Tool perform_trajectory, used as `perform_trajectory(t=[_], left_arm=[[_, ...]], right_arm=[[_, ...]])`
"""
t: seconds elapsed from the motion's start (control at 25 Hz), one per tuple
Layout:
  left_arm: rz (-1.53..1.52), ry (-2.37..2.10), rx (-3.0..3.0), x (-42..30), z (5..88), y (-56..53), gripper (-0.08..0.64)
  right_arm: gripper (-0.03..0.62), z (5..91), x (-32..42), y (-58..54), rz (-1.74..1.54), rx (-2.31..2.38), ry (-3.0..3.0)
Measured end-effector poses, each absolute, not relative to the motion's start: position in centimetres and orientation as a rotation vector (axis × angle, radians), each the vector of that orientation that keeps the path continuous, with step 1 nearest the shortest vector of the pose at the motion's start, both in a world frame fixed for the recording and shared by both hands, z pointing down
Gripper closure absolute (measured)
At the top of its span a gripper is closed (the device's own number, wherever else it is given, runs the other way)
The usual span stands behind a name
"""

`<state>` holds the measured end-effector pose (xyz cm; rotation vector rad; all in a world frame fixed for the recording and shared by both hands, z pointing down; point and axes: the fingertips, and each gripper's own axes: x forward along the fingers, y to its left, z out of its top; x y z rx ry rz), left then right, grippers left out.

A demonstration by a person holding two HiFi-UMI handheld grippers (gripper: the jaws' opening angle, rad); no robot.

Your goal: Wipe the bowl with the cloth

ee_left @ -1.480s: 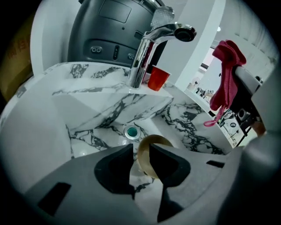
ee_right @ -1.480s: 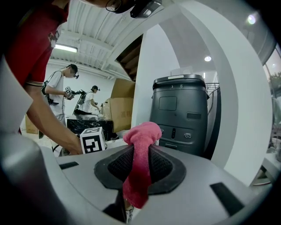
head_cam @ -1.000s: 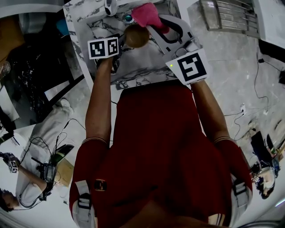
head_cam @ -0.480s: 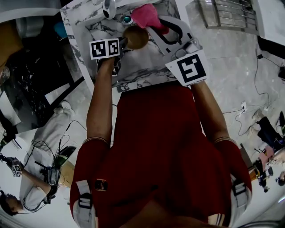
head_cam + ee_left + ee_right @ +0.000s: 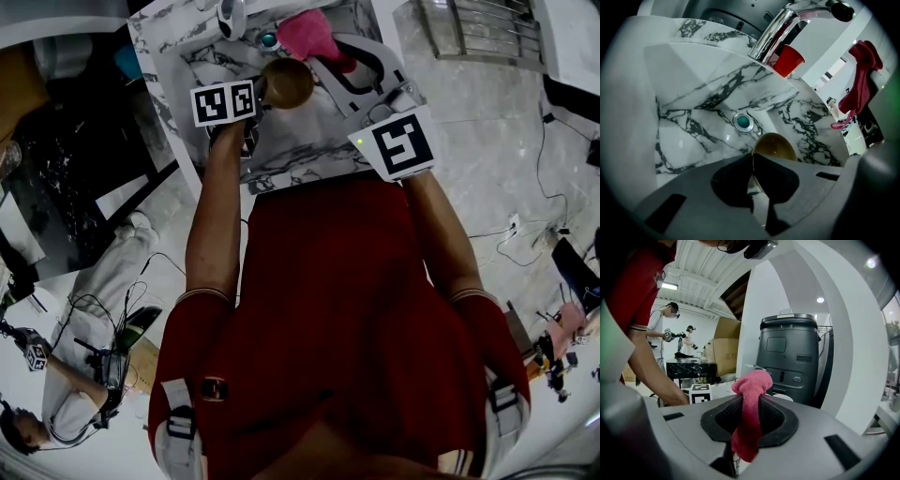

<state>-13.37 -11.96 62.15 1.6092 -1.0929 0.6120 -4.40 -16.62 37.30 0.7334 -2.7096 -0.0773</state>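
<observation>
Over the sink (image 5: 693,117), the left gripper (image 5: 752,171) has just closed its jaws on the rim of the bowl (image 5: 774,145), probably to steady it, while the right gripper (image 5: 749,416) clamps the cloth (image 5: 751,385) ready for wiping.

1. White marble sink (image 5: 693,108) with dark veins, a teal-centred drain (image 5: 743,122) at its bottom.
2. Chrome tap (image 5: 776,30) arching above it.
3. Red cup (image 5: 788,60) just behind the tap.
4. Dark grey cabinet (image 5: 790,357) beside cardboard boxes (image 5: 725,350).

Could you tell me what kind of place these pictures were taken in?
Probably a workshop or lab with a mock washing station, not a home: a marble-patterned sink with a chrome faucet, cardboard boxes stacked in the background, and another person handling similar marker-cube equipment.
</observation>
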Motion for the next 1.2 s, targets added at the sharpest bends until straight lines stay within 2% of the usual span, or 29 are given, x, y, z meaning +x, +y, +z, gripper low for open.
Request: perform_trajectory(t=[0.44, 1.2], left_arm=[[0.593, -1.190, 1.649, -14.0, 59.9, -12.9, 0.543], [0.392, -1.485, 1.845, -15.8, 48.0, -14.8, 0.543]], right_arm=[[0.511, 37.8, -4.3, -16.1, -0.071, 0.706, -2.695], [0.511, 38.0, -5.8, -13.4, -0.074, 0.605, -2.661]])
